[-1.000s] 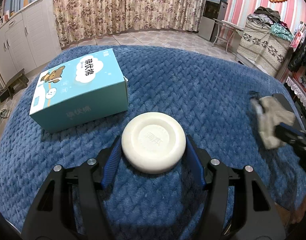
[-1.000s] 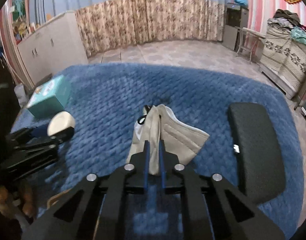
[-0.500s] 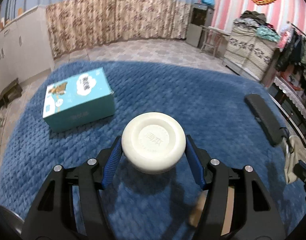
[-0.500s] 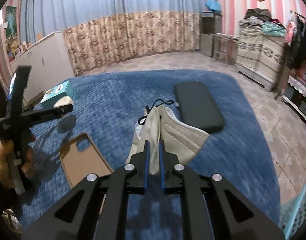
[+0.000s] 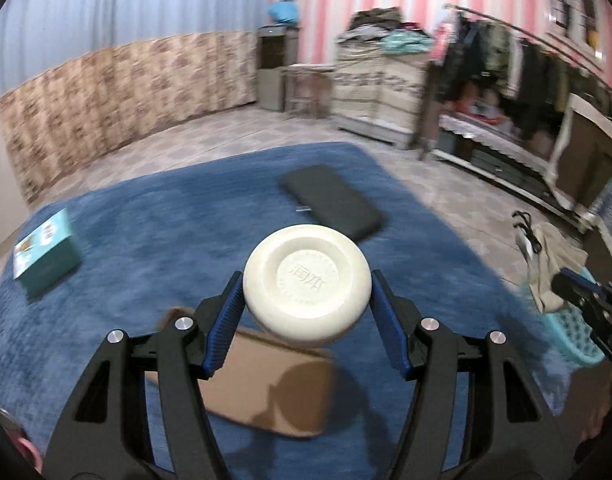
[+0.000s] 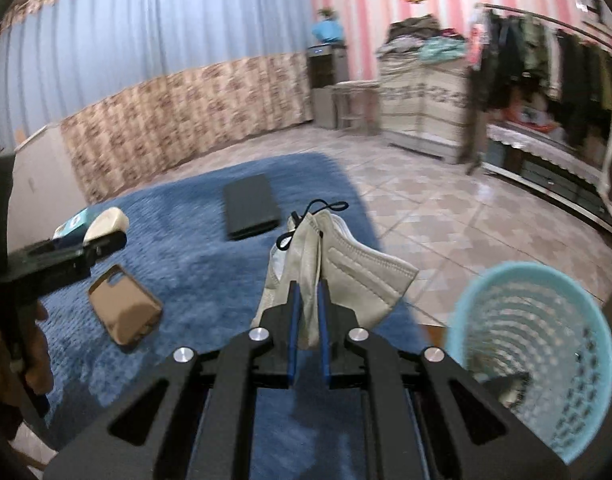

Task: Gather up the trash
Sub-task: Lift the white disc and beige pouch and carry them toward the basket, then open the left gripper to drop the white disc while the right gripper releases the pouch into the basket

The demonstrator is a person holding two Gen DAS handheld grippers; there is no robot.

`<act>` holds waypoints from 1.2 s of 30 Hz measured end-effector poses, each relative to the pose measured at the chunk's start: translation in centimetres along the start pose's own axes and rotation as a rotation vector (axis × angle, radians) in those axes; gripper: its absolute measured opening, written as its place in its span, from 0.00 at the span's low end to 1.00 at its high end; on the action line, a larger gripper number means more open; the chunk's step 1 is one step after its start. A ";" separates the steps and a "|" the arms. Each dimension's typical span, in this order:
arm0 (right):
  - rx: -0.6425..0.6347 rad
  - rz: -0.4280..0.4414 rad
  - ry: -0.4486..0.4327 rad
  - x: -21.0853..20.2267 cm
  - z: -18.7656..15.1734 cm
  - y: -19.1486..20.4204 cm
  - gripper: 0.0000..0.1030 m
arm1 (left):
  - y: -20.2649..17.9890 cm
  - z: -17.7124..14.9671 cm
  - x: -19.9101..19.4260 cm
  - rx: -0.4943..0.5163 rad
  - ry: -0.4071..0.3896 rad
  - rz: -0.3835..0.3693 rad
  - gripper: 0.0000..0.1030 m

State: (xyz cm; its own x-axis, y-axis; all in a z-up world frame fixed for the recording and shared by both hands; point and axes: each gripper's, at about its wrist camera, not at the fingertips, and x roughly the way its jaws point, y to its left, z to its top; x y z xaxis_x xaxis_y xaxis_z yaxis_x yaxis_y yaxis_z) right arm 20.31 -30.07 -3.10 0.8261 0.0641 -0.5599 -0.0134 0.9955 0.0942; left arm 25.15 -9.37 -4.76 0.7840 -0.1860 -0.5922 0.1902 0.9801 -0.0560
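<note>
My left gripper point(image 5: 306, 300) is shut on a round white soap bar point(image 5: 307, 282), held in the air above the blue blanket point(image 5: 146, 240). The same soap point(image 6: 106, 222) and left gripper show at the left of the right wrist view. My right gripper point(image 6: 306, 292) is shut on a beige face mask point(image 6: 346, 268) with black ear loops, lifted over the blanket's right edge. A light blue mesh basket point(image 6: 546, 356) stands on the floor just right of the mask. In the left wrist view the mask point(image 5: 554, 264) hangs over that basket point(image 5: 570, 332).
On the blanket lie a tan phone case point(image 6: 124, 306), a black flat case point(image 6: 250, 206) and a teal box point(image 5: 46, 252). Tiled floor point(image 6: 446, 208) lies to the right, with cabinets and a clothes rack point(image 6: 546, 60) beyond. A hand point(image 6: 30, 344) holds the left gripper.
Both grippers have swung right and risen, carrying the soap and the mask. The teal box slid far left, the tan phone case came under the soap, and the blue basket entered view.
</note>
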 end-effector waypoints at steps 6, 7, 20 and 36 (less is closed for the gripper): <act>0.059 -0.091 -0.031 -4.0 -1.0 -5.2 0.09 | -7.7 -0.9 -0.6 0.086 -0.014 -0.088 0.59; 0.062 -0.105 -0.033 -4.3 -0.9 -5.8 0.09 | -8.7 -1.0 -0.6 0.095 -0.013 -0.102 0.59; 0.197 -0.260 -0.090 -8.2 -3.5 -13.5 0.09 | -17.5 -1.2 -0.4 0.203 -0.022 -0.220 0.59; 0.313 -0.404 -0.095 -9.9 -6.1 -20.3 0.09 | -29.6 -0.4 4.5 0.329 -0.031 -0.436 0.59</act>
State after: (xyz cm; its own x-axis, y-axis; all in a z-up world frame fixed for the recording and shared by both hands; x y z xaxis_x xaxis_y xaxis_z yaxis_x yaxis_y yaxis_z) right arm 8.95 -50.50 -4.48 0.7784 -0.3424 -0.5262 0.4743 0.8698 0.1356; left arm 22.86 -39.15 -6.08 0.6073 -0.5770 -0.5461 0.6723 0.7395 -0.0336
